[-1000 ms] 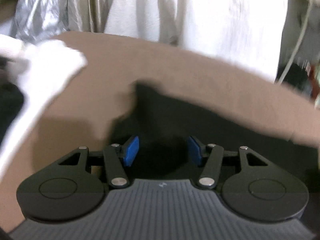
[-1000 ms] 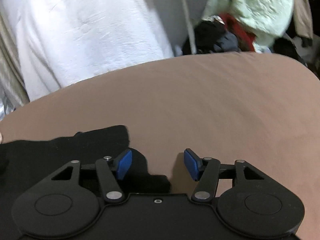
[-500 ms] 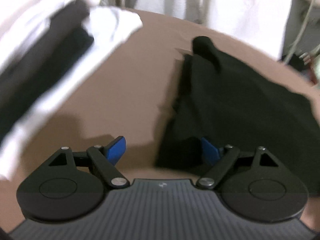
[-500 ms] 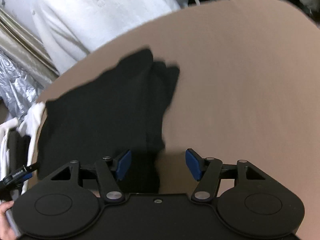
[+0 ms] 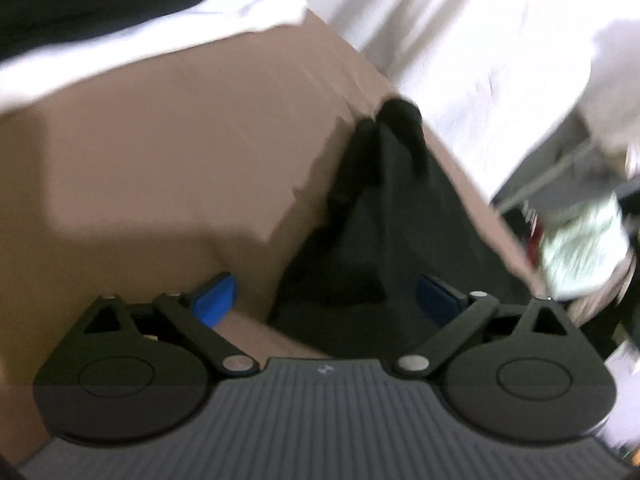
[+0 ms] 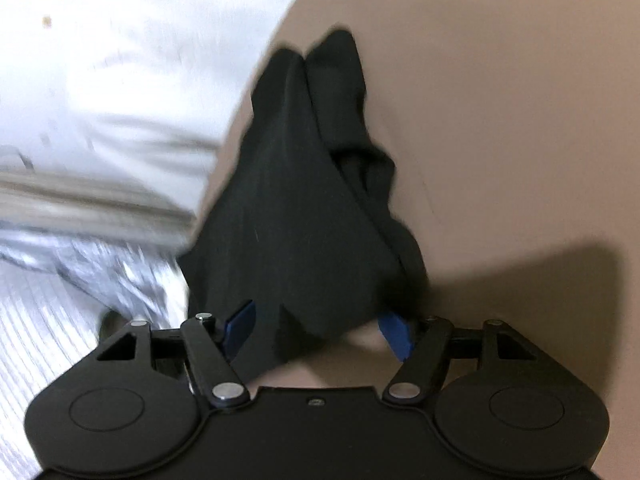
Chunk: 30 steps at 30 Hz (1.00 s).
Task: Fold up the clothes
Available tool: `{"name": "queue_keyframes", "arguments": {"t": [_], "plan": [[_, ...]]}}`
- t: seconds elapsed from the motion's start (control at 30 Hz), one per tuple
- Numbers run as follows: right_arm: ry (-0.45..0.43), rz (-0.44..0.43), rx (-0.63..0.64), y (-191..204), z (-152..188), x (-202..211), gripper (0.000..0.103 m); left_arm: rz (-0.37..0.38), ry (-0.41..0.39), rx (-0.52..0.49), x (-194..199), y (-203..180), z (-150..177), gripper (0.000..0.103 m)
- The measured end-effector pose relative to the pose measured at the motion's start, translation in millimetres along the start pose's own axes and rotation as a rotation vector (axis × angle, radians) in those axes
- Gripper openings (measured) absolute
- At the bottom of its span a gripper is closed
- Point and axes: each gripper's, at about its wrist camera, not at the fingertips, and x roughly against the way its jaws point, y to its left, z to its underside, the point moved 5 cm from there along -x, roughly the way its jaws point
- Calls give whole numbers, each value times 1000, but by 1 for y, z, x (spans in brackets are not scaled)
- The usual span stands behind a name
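Note:
A black garment (image 5: 380,220) lies bunched on the brown tabletop (image 5: 160,160), narrowing toward the far edge. In the left wrist view its near corner sits between the blue pads (image 5: 214,304) of my left gripper (image 5: 325,302). Those jaws are opening and do not press the cloth. In the right wrist view the same black garment (image 6: 304,200) runs away over the brown tabletop (image 6: 500,120). Its near end hangs between the pads (image 6: 396,336) of my right gripper (image 6: 318,332), which is also opening and loose around the cloth.
A stack of white and black clothes (image 5: 120,20) lies at the table's far left. White fabric (image 5: 460,40) hangs behind the table's edge, with mixed clutter (image 5: 580,248) to the right. Silver foil-like sheeting (image 6: 60,300) lies left of the table.
Both views have rolled and dropped closer to the table. The black garment now points straight away from each gripper, its ends between the pads. Both pairs of jaws stand wider.

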Motion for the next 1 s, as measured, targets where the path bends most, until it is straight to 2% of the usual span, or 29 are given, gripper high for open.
{"name": "queue_keyframes", "arguments": {"t": [0.07, 0.1, 0.13, 0.17, 0.2, 0.27, 0.33, 0.43, 0.5, 0.57, 0.67, 0.73, 0.87, 0.97, 1.0], "plan": [[-78, -15, 42, 4, -7, -10, 72, 8, -3, -22, -5, -3, 2, 22], [-111, -14, 77, 7, -9, -14, 66, -9, 3, -35, -10, -4, 5, 17], [-144, -8, 116, 10, -10, -18, 55, -25, 8, -45, -15, -5, 9, 13], [-156, -3, 164, 13, -11, -22, 45, -32, 2, -71, -14, -9, 12, 12], [-158, 2, 216, 15, -12, -24, 29, -36, -6, -100, -11, -14, 14, 11], [-158, 8, 281, 22, -14, -22, 22, -54, -21, -155, -4, -22, 17, 9], [-164, -11, 294, 34, -15, -11, 17, -47, -30, -153, 6, -27, 13, 9], [-145, -59, 368, 59, -16, 8, 15, 13, -59, -122, 28, -38, 3, 8], [-137, -53, 394, 63, -20, 17, 15, 44, -63, -136, 46, -51, 0, 8], [-116, -40, 347, 55, -26, 27, 15, 21, -39, -168, 52, -62, -1, 8], [-63, 2, 301, 50, -18, 42, 14, -64, 6, -262, 74, -70, 12, 8], [-19, 22, 319, 56, -4, 57, 10, -94, 31, -322, 93, -69, 22, 8], [110, 46, 356, 49, 46, 99, 10, -139, 130, -415, 132, -58, 42, 8], [173, 131, 358, 30, 67, 104, 11, -149, 192, -388, 140, -34, 60, 9], [187, 158, 343, 26, 69, 100, 15, -166, 200, -368, 136, -24, 66, 9]]}}
